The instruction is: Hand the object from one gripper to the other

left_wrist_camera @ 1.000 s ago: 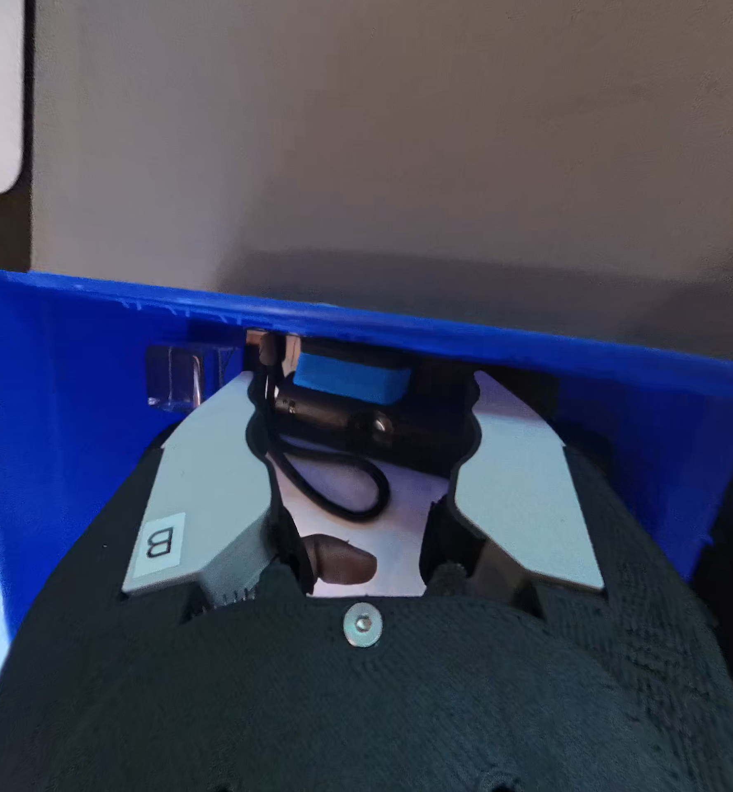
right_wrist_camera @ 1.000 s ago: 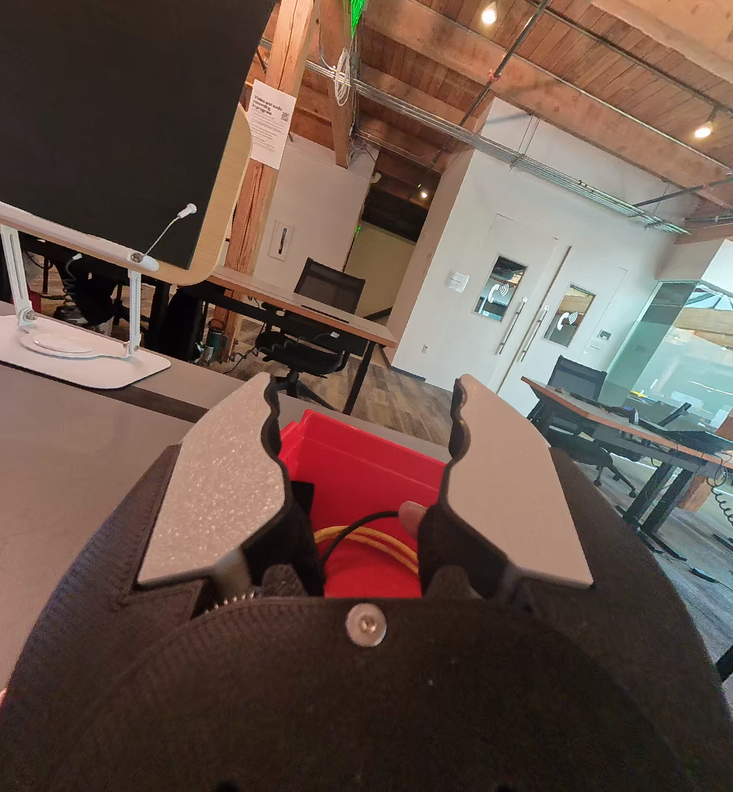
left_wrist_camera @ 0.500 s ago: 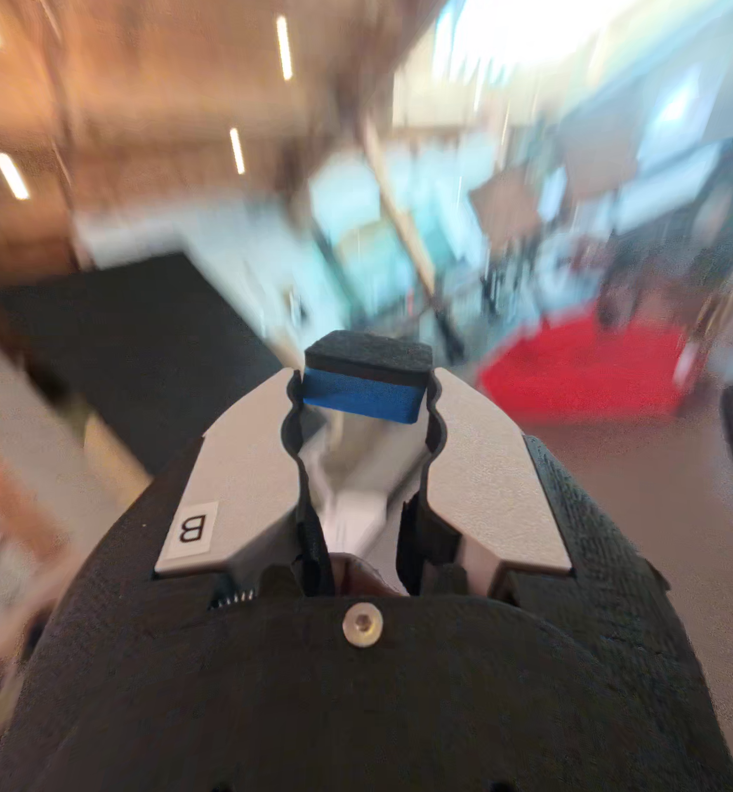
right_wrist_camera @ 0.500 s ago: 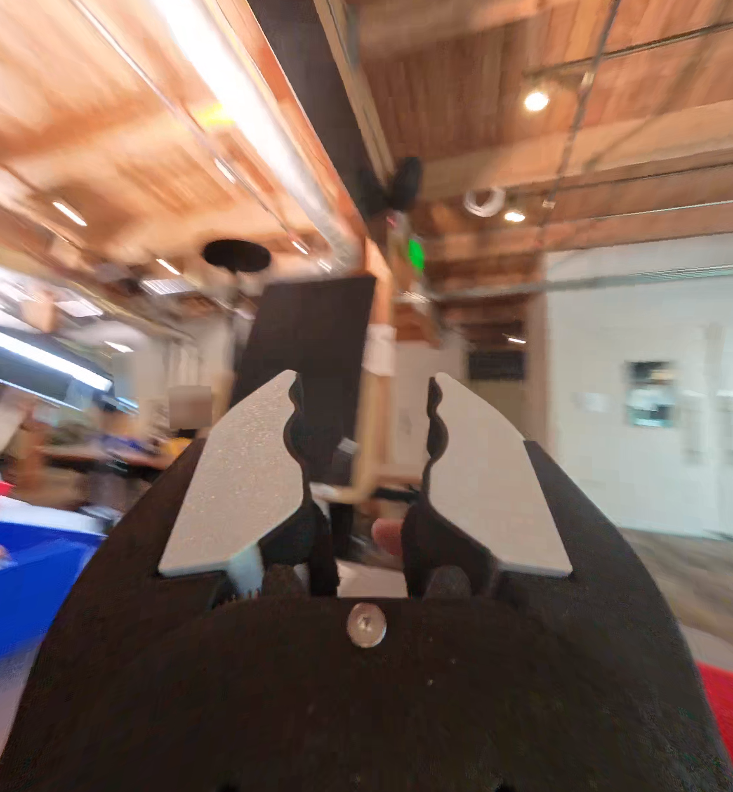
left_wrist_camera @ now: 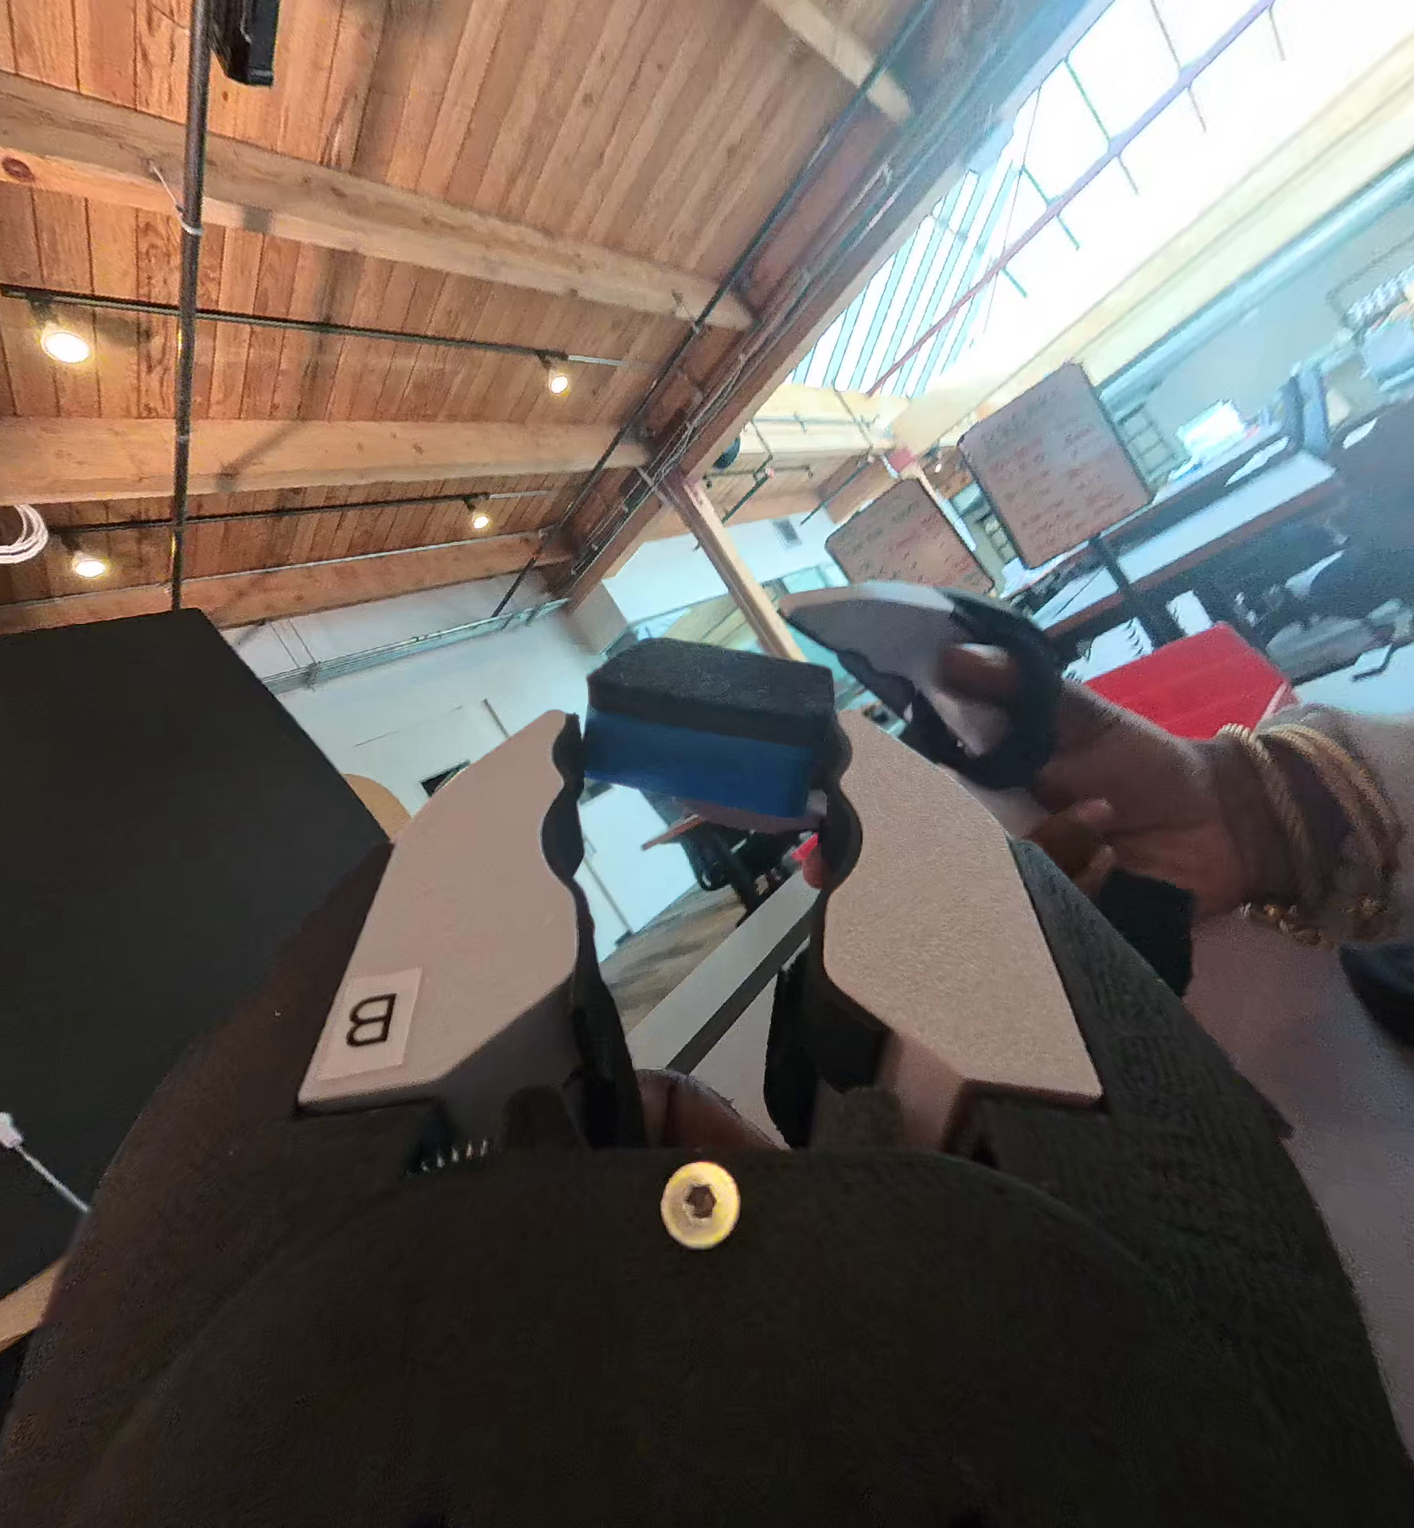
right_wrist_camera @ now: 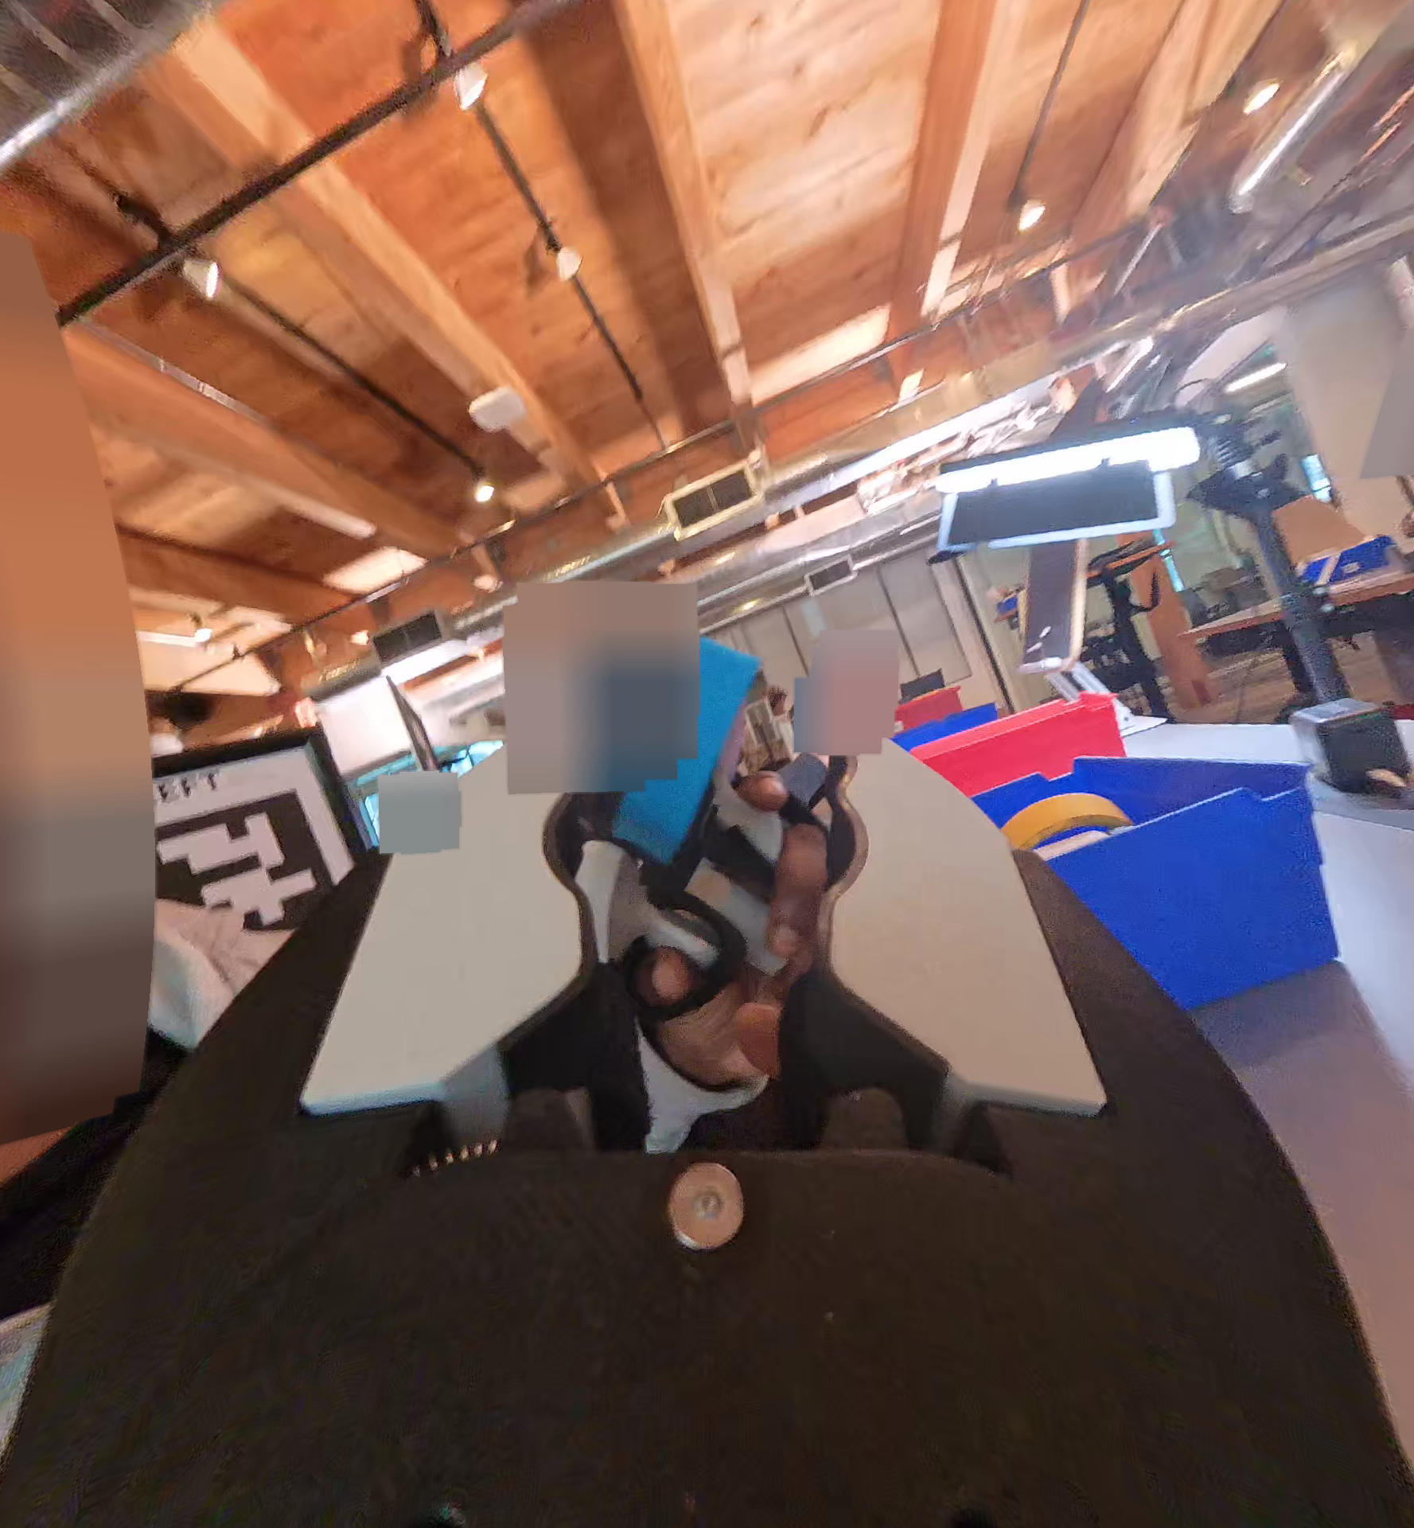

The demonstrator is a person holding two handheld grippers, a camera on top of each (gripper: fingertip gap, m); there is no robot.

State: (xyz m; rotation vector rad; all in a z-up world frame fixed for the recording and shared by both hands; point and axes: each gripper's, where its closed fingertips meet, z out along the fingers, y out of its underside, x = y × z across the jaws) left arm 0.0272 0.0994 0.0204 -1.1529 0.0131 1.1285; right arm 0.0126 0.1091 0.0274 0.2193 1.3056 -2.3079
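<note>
Now left gripper (left_wrist_camera: 699, 773) pinches blue-black eraser (left_wrist_camera: 707, 740); right gripper (right_wrist_camera: 699, 814) gapes nearby.

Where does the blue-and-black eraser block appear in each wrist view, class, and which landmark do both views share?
Left wrist view: eraser block centre, clamped between the left gripper fingertips.
Right wrist view: eraser block centre, partly behind a blur patch, beyond the open right gripper.
Shared landmark: red bin.

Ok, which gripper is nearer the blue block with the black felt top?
Left. The left gripper is clamped on the blue block; the right gripper hangs open just beside it, apart.
</note>
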